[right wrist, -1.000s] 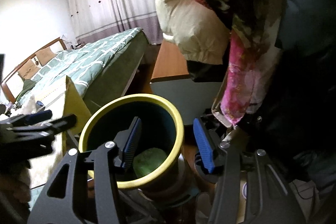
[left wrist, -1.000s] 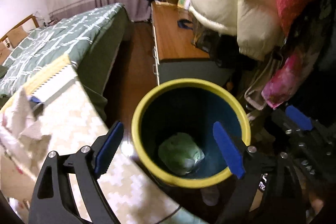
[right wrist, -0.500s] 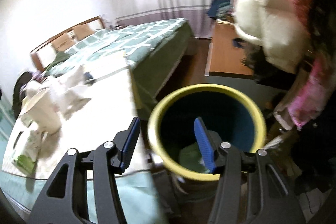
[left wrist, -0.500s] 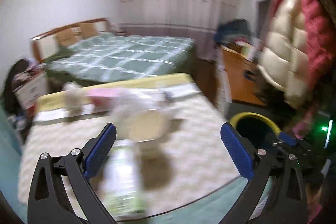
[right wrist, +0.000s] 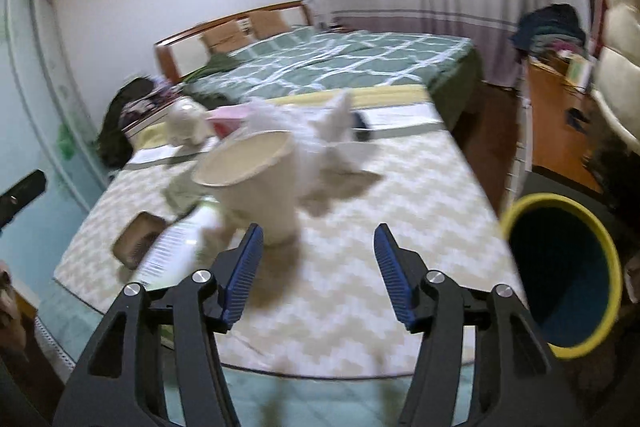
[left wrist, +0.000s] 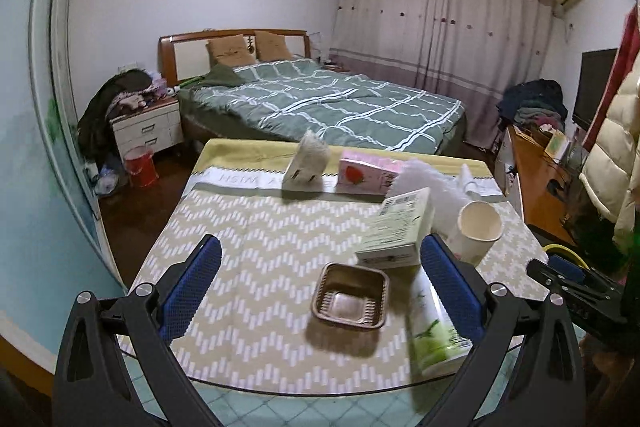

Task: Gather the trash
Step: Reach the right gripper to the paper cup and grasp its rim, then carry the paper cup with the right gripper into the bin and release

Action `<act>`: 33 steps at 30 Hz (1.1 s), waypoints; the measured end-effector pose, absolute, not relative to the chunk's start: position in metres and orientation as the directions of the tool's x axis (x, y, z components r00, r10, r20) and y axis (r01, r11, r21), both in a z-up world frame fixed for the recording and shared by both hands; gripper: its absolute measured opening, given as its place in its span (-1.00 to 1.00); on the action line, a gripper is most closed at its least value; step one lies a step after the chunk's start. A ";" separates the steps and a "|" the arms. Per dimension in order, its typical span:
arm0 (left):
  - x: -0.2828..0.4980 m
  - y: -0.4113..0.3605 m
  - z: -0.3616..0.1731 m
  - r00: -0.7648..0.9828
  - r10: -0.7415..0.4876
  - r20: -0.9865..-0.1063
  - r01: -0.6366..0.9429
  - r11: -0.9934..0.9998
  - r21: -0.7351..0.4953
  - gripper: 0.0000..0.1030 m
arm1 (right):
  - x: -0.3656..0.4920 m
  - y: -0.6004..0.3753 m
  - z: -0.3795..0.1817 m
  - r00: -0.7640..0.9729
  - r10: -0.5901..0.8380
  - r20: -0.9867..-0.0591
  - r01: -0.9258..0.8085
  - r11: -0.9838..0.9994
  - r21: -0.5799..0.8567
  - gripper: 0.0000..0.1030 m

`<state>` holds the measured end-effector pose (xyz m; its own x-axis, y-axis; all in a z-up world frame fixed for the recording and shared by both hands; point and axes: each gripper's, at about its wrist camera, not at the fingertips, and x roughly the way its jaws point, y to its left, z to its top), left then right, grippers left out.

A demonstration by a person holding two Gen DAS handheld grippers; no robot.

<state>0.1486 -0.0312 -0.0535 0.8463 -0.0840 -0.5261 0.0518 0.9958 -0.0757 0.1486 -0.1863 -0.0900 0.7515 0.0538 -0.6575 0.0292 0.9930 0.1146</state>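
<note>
Right beside table edge (right wrist: 476, 183) — bin (right wrist: 560, 279).

Table (left wrist: 248, 247) bears tray (left wrist: 351, 295), boxes (left wrist: 400, 227), cup (left wrist: 476, 231).

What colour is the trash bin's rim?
Yellow, around a dark blue inside; the trash bin shows best in the right wrist view.

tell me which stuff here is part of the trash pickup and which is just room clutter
Likely part of the job:
- brown plastic tray
- paper cup
- small carton
- green-and-white packet
- crumpled white wrapping
- yellow-rimmed bin
- left gripper and right gripper, both empty

Just lying about:
- bed
- nightstand
- red bucket
- clothes pile
</note>
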 end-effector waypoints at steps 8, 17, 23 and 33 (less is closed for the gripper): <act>0.147 -0.021 -0.066 0.840 -0.077 -0.537 0.029 0.995 -0.096 0.90 | 0.186 -0.147 -0.096 0.730 0.104 -0.675 -0.062 0.994 0.087 0.38; 0.151 -0.019 -0.072 0.835 -0.072 -0.546 0.017 0.994 -0.106 0.90 | 0.225 -0.144 -0.108 0.700 0.090 -0.709 -0.059 0.996 0.068 0.46; 0.153 -0.019 -0.075 0.833 -0.075 -0.547 0.020 0.994 -0.107 0.90 | 0.226 -0.150 -0.107 0.703 0.100 -0.704 -0.050 0.995 0.092 0.15; 0.155 -0.029 -0.077 0.823 -0.086 -0.561 0.038 0.995 -0.097 0.90 | 0.171 -0.187 -0.075 0.777 0.060 -0.626 0.040 0.989 0.144 0.12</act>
<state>0.1554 -0.0293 -0.0774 0.8234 -0.0862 -0.5609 0.0378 0.9945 -0.0974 0.1706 -0.1873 -0.0752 0.7771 0.0600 -0.6265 0.0402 0.9887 0.1445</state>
